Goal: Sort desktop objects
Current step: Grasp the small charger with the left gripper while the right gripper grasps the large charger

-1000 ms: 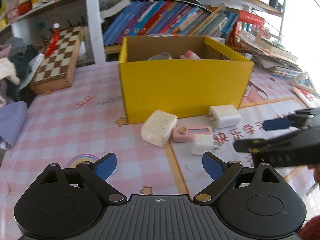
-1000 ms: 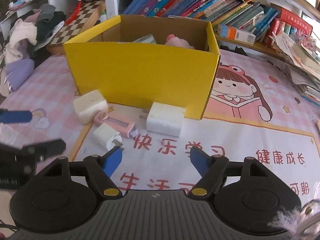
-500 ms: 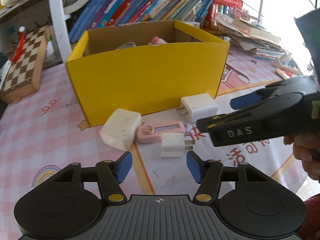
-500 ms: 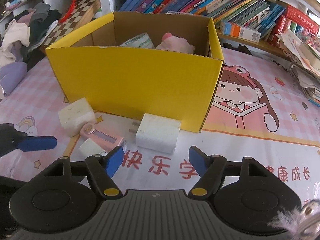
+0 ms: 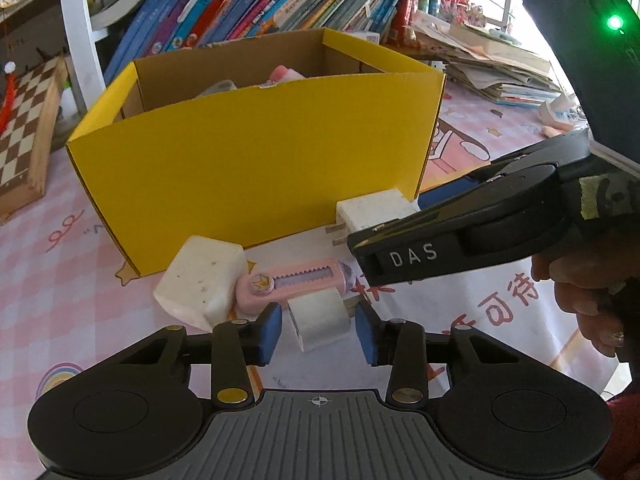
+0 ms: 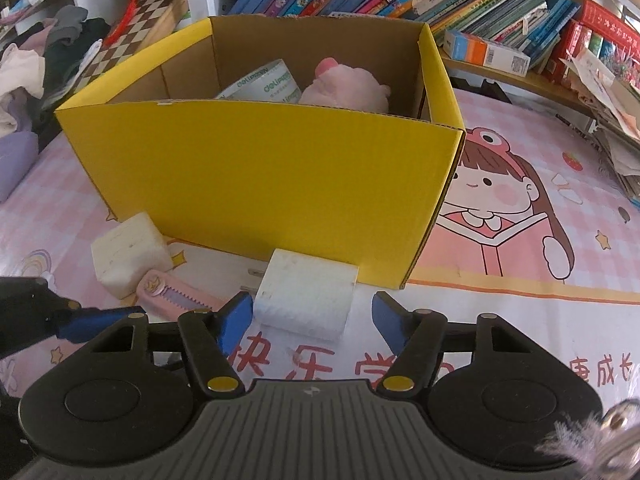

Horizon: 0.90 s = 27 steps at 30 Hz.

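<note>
Our left gripper [image 5: 318, 330] is closing around a small white plug [image 5: 320, 318], much nearer than before; our right gripper [image 6: 312, 326] is closing, half wide, around a bigger white plug [image 6: 306, 294].

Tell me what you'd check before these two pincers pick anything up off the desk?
1. Small white plug sits between the left gripper fingers: ok; they are closing, pads not yet pressing.
2. Larger white charger lines up with the right gripper: ok; fingers closing, gaps on both sides.
3. Pink utility knife clear of the left fingers: cannot tell; it lies right behind the plug.
4. Yellow box has room: ok; a tape roll and pink toy leave space.
5. Grippers clear of each other: ok, but close.
</note>
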### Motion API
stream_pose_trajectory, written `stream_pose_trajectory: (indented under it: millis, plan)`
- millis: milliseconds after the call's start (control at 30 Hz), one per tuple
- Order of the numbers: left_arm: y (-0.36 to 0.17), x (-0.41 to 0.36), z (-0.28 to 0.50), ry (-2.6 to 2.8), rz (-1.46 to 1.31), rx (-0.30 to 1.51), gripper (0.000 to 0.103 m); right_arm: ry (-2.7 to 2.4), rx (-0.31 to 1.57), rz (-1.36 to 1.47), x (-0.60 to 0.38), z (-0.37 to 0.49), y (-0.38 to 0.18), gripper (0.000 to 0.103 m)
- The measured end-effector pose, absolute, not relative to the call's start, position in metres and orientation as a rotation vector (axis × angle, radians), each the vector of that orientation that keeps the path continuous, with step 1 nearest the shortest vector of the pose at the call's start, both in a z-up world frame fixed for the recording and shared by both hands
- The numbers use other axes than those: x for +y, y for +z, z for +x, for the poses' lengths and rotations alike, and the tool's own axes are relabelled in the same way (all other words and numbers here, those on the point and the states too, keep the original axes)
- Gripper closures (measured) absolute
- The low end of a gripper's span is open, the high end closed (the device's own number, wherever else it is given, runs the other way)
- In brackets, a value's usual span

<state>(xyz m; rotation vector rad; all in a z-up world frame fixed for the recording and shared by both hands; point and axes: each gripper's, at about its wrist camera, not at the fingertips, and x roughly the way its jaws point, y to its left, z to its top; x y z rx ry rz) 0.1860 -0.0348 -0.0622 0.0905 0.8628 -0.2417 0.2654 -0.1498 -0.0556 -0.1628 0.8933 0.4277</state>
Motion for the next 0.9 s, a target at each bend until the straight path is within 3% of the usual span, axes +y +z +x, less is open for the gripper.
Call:
stream_pose_trajectory:
  millis: [167, 233, 900]
  plan:
    - [-0.066, -0.032, 0.186, -0.250, 0.071, 0.879, 0.071, 0.430, 0.920, -0.155, -0.148, 0.271, -0.061, 0.044]
    - [-0.066, -0.030, 0.186, -0.254, 0.066, 0.879, 0.072, 0.437, 0.925, -0.153, -0.147, 0.272, -0.062, 0.051]
    - [-0.057, -0.016, 0.171, -0.267, 0.033, 0.861, 0.074, 0.440, 0.917, -0.133, -0.154, 0.244, -0.052, 0.052]
